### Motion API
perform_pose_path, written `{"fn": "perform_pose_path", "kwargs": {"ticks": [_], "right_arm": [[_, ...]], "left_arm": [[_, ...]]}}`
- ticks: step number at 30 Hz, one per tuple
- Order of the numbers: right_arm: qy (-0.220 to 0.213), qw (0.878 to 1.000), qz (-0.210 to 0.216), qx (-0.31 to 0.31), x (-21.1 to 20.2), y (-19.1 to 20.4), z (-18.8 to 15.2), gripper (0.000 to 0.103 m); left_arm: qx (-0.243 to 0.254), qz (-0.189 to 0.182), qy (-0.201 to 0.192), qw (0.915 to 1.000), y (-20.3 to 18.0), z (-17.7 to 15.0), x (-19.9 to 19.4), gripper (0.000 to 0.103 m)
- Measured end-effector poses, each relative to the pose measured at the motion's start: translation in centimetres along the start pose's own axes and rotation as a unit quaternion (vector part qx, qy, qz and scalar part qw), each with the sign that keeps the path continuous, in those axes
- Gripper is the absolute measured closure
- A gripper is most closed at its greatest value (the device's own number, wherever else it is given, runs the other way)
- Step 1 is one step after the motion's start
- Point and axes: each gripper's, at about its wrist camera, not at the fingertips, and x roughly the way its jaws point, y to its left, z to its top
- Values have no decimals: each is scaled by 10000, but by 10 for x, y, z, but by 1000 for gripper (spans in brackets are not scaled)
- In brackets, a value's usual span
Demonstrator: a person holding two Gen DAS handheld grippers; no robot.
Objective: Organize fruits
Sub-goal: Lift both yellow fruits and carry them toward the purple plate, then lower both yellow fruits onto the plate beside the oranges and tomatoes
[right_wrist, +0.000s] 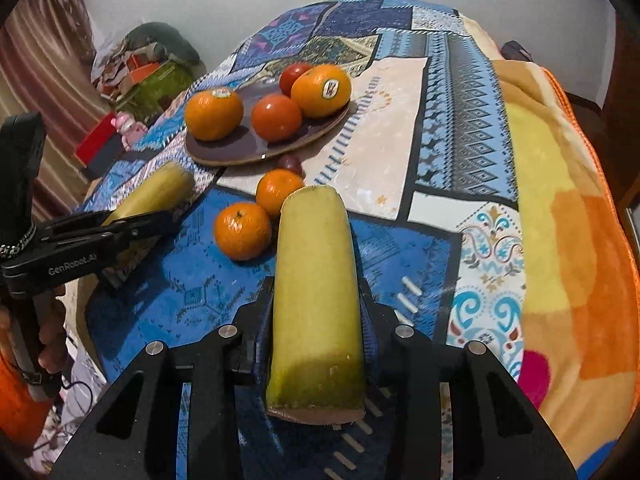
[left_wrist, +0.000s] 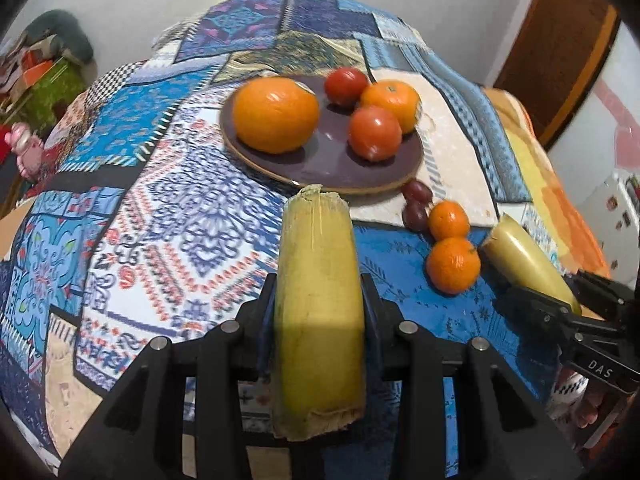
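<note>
My left gripper (left_wrist: 319, 292) is shut on a yellow sugarcane piece (left_wrist: 320, 280), held above the cloth just short of the purple plate (left_wrist: 332, 164). My right gripper (right_wrist: 318, 300) is shut on a second sugarcane piece (right_wrist: 316, 280); it shows in the left wrist view (left_wrist: 528, 260) at the right. The plate holds two large oranges (left_wrist: 276, 114) (left_wrist: 394, 100) and two tomatoes (left_wrist: 374, 132) (left_wrist: 346, 86). Two small tangerines (left_wrist: 452, 264) (left_wrist: 448, 218) and dark grapes (left_wrist: 416, 204) lie on the cloth beside the plate.
A patterned blue cloth (left_wrist: 192, 216) covers the surface, with an orange-yellow blanket (right_wrist: 568, 240) on the right. Clutter and a pink toy (left_wrist: 26, 148) sit off the left edge. A brown door (left_wrist: 560, 48) stands at the far right.
</note>
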Motion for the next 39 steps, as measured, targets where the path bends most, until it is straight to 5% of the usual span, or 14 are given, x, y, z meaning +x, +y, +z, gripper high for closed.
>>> {"fn": "perform_pose_path", "kwargs": {"ticks": [18, 31, 39], "right_arm": [[-742, 9965, -45, -390, -11, 25, 65, 69], [-778, 9939, -6, -788, 25, 52, 119, 69], [-562, 9950, 31, -819, 59, 58, 145, 69]], "left_arm": [[-14, 182, -744, 9971, 16, 47, -45, 65], [-86, 365, -893, 9953, 33, 103, -22, 65], [-210, 356, -661, 9970, 53, 131, 12, 65]]}}
